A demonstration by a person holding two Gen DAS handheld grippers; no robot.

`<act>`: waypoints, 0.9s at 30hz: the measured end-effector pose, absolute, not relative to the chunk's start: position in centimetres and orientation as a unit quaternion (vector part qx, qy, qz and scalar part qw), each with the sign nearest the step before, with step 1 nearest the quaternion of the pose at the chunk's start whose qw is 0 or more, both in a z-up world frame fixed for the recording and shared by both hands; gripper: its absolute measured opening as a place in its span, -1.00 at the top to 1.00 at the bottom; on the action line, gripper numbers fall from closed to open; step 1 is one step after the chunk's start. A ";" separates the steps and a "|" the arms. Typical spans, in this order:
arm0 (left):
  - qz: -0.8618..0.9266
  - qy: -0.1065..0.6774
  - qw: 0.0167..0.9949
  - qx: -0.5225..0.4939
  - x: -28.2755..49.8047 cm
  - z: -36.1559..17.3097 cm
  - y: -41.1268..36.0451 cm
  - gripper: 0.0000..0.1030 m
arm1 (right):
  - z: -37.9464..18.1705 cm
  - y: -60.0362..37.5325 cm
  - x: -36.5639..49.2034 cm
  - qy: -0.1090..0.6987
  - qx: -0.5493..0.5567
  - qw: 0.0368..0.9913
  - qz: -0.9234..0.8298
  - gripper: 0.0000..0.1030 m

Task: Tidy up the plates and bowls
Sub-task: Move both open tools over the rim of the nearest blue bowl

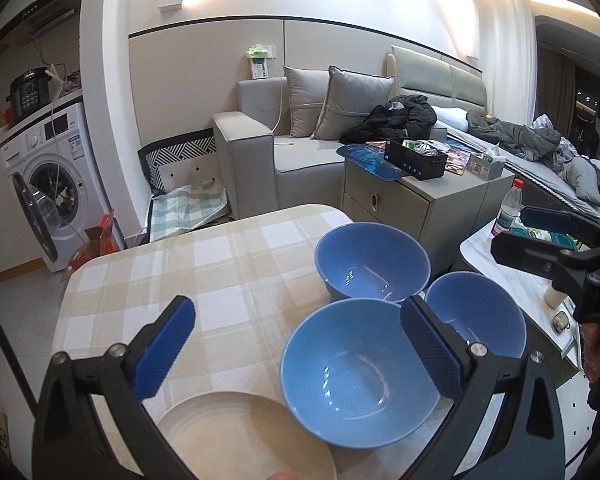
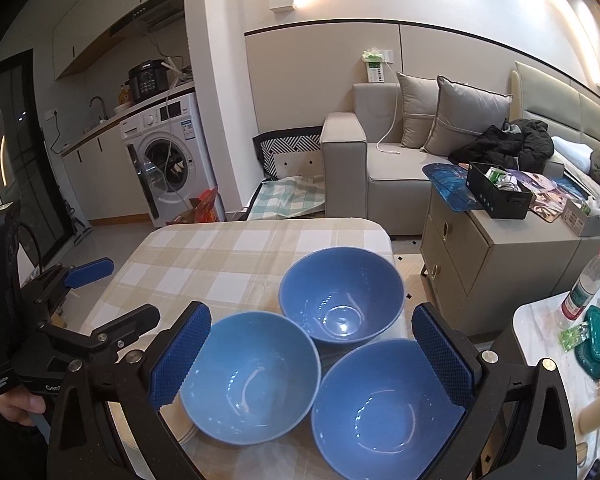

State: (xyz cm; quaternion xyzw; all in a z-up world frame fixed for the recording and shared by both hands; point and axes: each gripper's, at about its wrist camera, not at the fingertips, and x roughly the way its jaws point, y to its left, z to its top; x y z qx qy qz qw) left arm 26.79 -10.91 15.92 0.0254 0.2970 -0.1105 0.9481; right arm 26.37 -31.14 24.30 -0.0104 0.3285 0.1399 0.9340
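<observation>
**Hovering over three blue bowls and a cream plate**

Hanging above the checked tabletop (image 1: 188, 264), the left gripper (image 1: 296, 344) has its fingers (image 1: 164, 348) spread wide, holding nothing; the near-left bowl (image 1: 360, 372) sits between them, its rim overlapping the cream plate (image 1: 236, 436) at the bottom edge. The right gripper (image 2: 312, 356) is likewise spread and empty; the near-right bowl (image 2: 384, 408) lies just inside its right finger, and the near-left bowl (image 2: 248, 376) is beside its left finger. The far bowl (image 2: 340, 300) stands upright behind both, close against them; all three cluster at the tabletop's right side. A water bottle (image 2: 588, 284) stands on a small side table (image 2: 540, 332) well apart to the right.
</observation>
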 end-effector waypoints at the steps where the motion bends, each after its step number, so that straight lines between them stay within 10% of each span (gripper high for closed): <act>1: -0.111 0.297 0.948 0.026 27.1 16.0 -11.2 -1.00 | 24.4 -31.4 26.7 0.329 -0.008 0.934 0.139 -0.99; 27: -0.122 0.302 0.945 0.034 34.5 16.6 -14.6 -1.00 | 24.1 -36.6 32.7 0.352 0.030 0.930 0.099 -0.99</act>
